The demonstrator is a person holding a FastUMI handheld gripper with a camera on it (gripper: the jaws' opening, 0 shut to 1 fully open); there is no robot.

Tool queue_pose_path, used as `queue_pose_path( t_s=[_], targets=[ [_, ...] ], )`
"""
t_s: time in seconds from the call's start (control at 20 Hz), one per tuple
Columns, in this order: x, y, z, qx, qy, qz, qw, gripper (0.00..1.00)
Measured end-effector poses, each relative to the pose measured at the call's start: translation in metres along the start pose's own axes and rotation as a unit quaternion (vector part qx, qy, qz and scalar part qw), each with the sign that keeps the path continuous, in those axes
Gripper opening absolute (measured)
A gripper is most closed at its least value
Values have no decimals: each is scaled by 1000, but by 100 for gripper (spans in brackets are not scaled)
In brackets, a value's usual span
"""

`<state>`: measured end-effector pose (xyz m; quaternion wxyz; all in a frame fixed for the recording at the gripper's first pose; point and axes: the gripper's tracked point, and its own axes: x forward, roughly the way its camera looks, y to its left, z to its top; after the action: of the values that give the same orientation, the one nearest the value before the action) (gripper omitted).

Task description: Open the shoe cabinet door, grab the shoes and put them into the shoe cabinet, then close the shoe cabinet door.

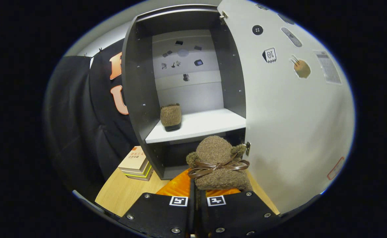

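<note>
The shoe cabinet (pixel 137 99) stands ahead with its white door (pixel 289 125) swung open to the right. One fuzzy brown shoe (pixel 171 116) rests on the left part of the white shelf (pixel 206 125) inside. A second fuzzy brown shoe (pixel 218 163) with a brown ribbon bow hangs just ahead of my gripper (pixel 196 191), which is shut on the shoe's back edge. The held shoe is in front of the cabinet's lower compartment, below shelf height and close to the door's hinge edge.
A stack of books (pixel 135 164) lies on the wooden table (pixel 124 195) left of the cabinet base. An orange surface (pixel 177 185) lies under the held shoe. Black cloth hangs to the left. Stickers dot the door and the cabinet's back wall.
</note>
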<state>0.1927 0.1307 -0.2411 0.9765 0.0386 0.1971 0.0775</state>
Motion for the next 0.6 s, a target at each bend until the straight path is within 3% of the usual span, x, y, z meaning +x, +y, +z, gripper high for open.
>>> queue_pose_path(
  t_s=[0.35,0.6],
  targets=[
    [28,-3,39,-15,-2,39,999,7],
    [72,-3,70,-39,-10,37,999,7]
  ],
)
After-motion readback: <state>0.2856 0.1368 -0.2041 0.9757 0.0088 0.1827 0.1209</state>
